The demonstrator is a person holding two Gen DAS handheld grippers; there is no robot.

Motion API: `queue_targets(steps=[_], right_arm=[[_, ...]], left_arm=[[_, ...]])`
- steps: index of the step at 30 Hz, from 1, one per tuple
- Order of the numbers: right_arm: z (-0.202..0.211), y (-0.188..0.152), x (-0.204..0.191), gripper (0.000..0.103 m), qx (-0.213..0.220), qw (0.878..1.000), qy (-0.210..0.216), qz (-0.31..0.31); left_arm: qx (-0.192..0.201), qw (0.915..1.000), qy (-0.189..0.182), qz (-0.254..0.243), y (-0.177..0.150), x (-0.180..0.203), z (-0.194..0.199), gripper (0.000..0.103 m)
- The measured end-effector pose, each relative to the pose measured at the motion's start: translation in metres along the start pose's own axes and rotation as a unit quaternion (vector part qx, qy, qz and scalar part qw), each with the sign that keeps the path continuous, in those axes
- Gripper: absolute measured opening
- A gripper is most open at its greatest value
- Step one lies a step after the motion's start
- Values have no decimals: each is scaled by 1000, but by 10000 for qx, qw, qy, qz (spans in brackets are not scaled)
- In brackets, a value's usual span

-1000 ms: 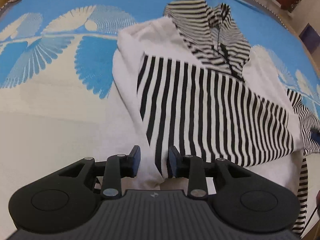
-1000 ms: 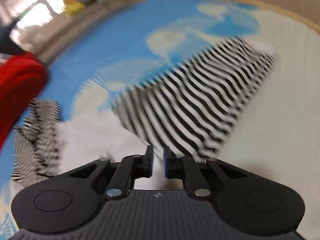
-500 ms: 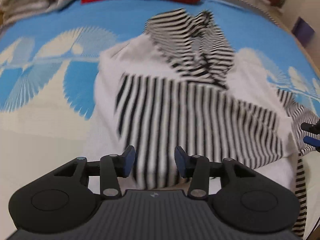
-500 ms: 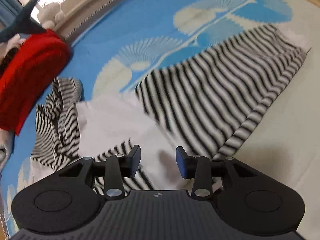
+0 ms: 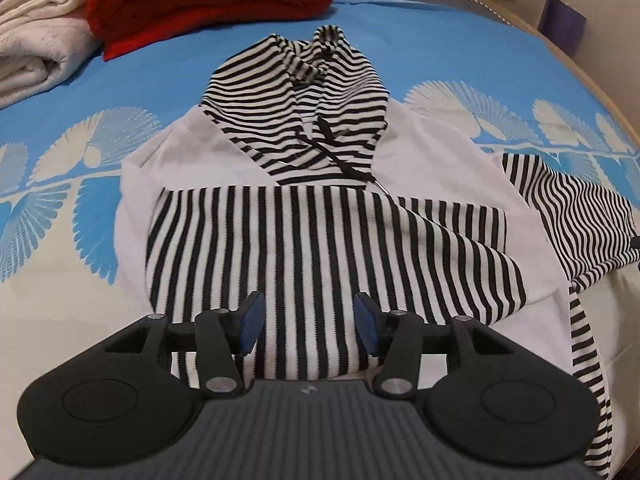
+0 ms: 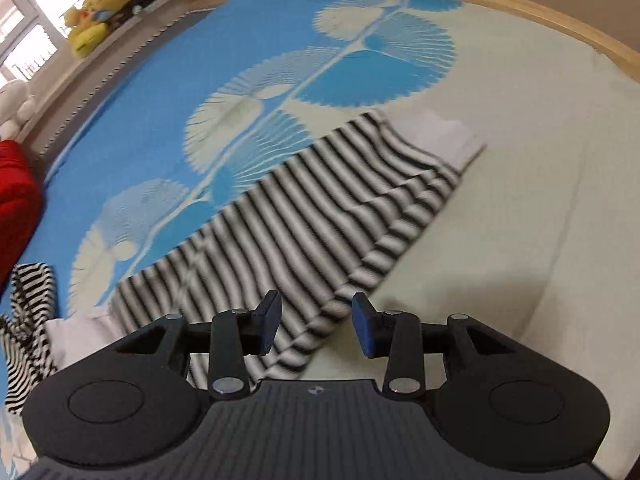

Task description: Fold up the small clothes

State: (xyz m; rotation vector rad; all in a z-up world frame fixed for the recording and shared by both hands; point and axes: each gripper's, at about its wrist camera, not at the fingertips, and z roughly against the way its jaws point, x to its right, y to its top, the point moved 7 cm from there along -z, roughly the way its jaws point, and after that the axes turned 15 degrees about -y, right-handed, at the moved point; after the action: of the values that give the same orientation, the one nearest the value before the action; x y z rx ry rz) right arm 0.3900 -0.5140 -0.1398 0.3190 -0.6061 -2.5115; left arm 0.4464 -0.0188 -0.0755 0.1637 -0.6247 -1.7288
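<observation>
The left gripper (image 5: 307, 318) is hovering with its jaws spread wide and nothing between them, just over the near edge of the striped hoodie (image 5: 312, 240), which is lying flat on the bedspread (image 5: 60, 272). One sleeve (image 5: 460, 256) is lying folded across the white body of the garment, its black and white stripes running toward the camera. Beyond it, the striped hood (image 5: 304, 116) is resting crumpled with a dark drawstring (image 5: 332, 152) trailing over it. Farther back, a red folded blanket (image 5: 208, 0) and a white folded blanket (image 5: 36, 44) are sitting at the far edge. In the right wrist view, the right gripper (image 6: 316, 324) is likewise gaping, gripping nothing, poised above the near part of the other sleeve (image 6: 320, 224), which is stretching out sideways over the blue leaf print toward its white cuff (image 6: 448, 136). At the far left, a yellow plush toy (image 6: 92, 20) is sitting on the ledge.
</observation>
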Motion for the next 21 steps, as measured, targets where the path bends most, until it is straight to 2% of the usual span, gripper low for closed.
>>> queue_targets(steps=[10,12,21], right_arm=[[-39,12,36,42,-392,9970,-124,-660],[-46,13,39,42,-508,9951,-33,-851],[-65,26,45,42,-399,9900,-22,-1355]], left_arm=[[-190,9997,77,-153,-3,9,-19,54],[-204,9996,84,-164,-3,9,-21,54],[-200,9997,99,-133,1,2,-20,54]])
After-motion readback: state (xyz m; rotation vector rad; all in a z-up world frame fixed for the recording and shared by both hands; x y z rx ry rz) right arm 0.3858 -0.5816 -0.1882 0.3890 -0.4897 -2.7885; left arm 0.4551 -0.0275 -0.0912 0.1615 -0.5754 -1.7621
